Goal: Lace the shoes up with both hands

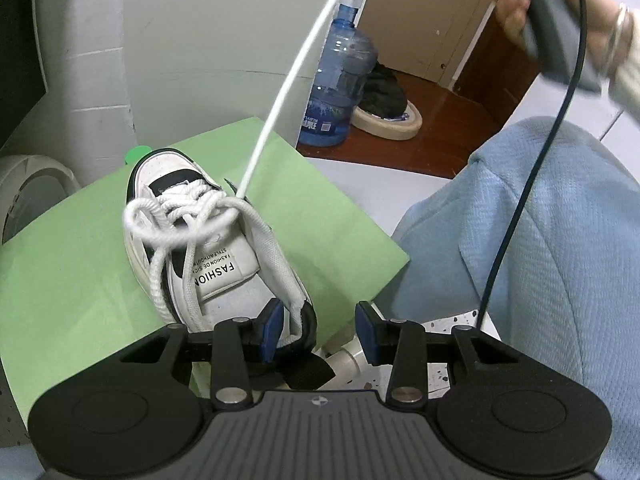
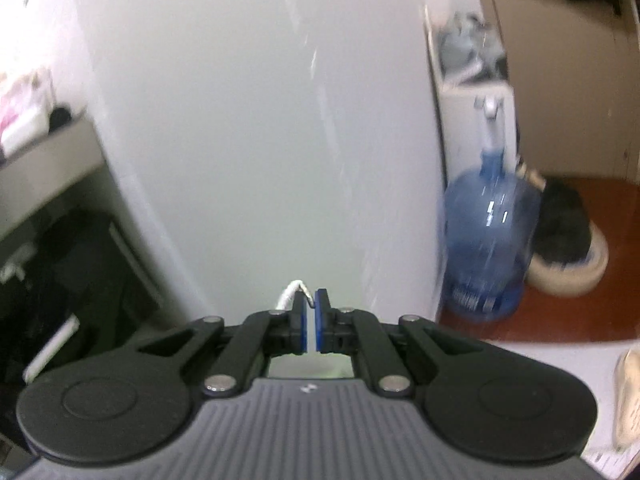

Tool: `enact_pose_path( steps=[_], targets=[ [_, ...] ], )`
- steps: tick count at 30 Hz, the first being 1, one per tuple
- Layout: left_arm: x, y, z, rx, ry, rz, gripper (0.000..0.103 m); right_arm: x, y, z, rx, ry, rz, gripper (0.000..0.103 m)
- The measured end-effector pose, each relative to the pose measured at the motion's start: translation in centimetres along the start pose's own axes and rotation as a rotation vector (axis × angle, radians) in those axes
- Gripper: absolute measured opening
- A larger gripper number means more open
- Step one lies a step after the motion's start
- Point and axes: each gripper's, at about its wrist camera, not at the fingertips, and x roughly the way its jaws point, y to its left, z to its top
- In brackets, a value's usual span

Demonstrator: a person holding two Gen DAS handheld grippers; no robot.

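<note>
Right gripper [image 2: 311, 318] pinches the lace [image 1: 292, 76] taut; left gripper [image 1: 320, 334], spread, apparently straddles the "FASHION"-tongued shoe's [image 1: 208, 240] heel

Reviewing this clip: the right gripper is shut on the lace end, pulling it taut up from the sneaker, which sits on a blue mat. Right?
Not quite: the mat is green, not blue, as the left wrist view shows. The rest holds: the right gripper is shut on the lace end, and the lace runs taut up from the sneaker.

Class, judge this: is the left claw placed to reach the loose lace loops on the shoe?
Probably yes: the left claw is at the shoe's heel, with nothing between it and the loops.
</note>
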Motion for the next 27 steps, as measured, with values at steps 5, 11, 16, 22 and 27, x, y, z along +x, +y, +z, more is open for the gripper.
enact_pose_path(
  steps=[5,11,16,22,27],
  targets=[
    [-0.2,-0.1,-0.1,-0.011,0.005,-0.001,0.039,-1.7,-1.5,5.1,-0.007,-0.103,-0.034,0.004],
    [-0.5,0.0,0.0,-0.016,0.007,0.010,0.039,-3.2,-0.6,7.6,-0.045,-0.134,-0.009,0.004],
    [-2.5,0.4,0.3,-0.087,-0.028,0.020,0.040,-2.8,2.5,4.1,-0.120,0.021,0.104,0.003],
    [-6.4,1.7,0.2,-0.199,-0.155,0.086,0.055,-1.4,5.2,-5.6,-0.109,0.265,0.139,0.003],
    [-8.2,2.6,0.1,-0.261,-0.227,0.198,0.063,-1.4,6.6,-12.1,-0.089,0.455,0.078,0.003]
  ],
)
